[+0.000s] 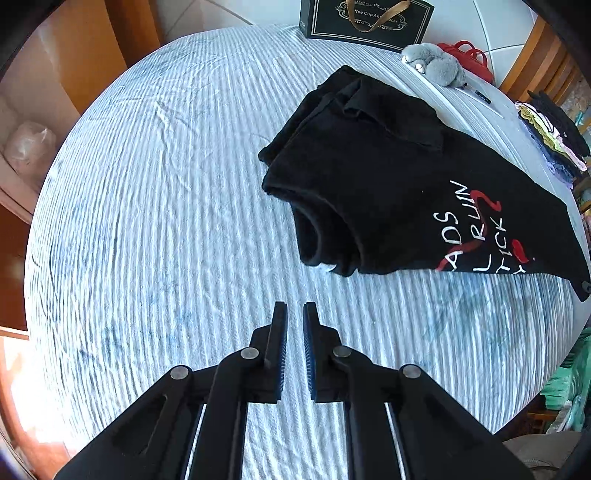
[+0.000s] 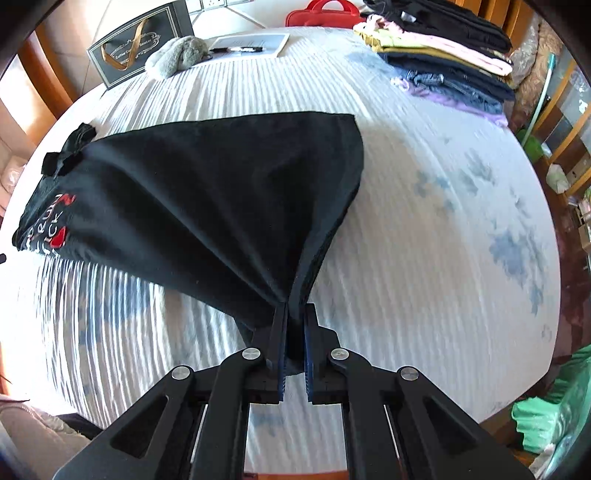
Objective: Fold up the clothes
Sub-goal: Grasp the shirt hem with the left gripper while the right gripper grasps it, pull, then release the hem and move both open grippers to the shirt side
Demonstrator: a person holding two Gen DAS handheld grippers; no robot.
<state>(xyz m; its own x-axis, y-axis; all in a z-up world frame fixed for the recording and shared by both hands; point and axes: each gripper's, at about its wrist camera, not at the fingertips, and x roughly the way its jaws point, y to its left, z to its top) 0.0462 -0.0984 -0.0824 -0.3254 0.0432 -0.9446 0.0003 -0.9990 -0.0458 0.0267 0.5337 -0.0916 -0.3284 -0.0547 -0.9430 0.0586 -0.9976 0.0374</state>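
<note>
That black T-shirt [image 2: 207, 192] is light and floppy, so grab hems or corners. Right gripper [image 2: 294, 334] is pinching its bottom edge; left gripper [image 1: 295, 332] is nearly closed, holding nothing.

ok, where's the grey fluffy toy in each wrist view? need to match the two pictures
Left wrist: the grey fluffy toy sits top right, beyond the black T-shirt, beside the red bag.
Right wrist: the toy sits top left, next to a sheet of paper with a pen on it.
Shared landmark: the black gift bag with the gold ribbon handle, next to the toy in both views.
</note>
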